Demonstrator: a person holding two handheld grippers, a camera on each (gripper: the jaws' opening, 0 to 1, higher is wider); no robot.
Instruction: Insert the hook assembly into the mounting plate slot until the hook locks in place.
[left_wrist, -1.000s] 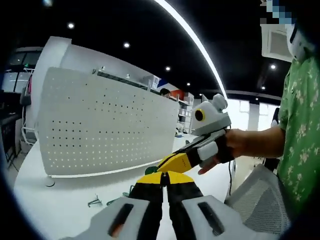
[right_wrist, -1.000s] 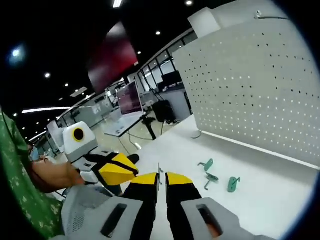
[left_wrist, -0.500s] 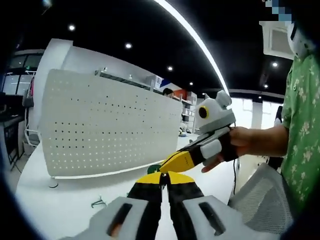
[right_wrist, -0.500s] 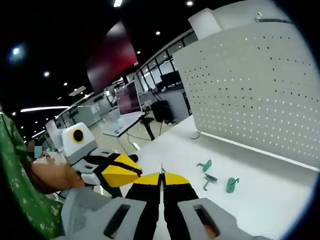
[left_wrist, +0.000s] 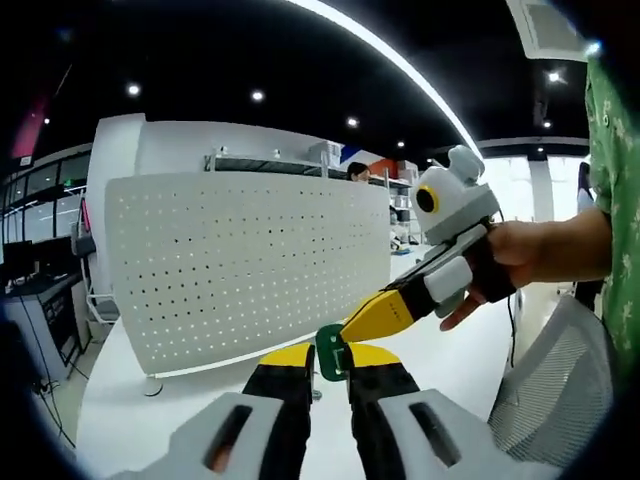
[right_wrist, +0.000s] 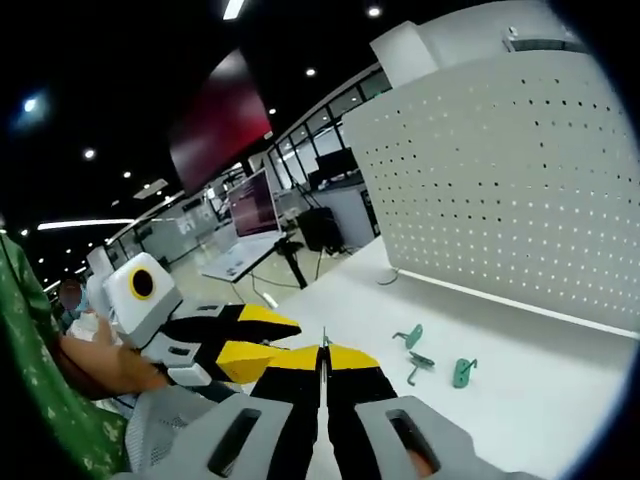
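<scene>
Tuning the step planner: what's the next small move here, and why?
Probably open the right gripper and lower it toward the three green hooks lying on the white table before the pegboard. Its jaws are shut on nothing, and the hooks lie loose. A green piece shows at the tips of the left gripper; gripped or not, I can't tell.

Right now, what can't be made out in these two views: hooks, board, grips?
- Left gripper view: the green plastic hook sits between the left gripper tips. The jaws hide most of it, so whether it is gripped is unclear.
- Right gripper view: three small green hooks on the white table are too small to tell their shapes.
- Right gripper view: the white perforated mounting board is cut off by the edge.
</scene>
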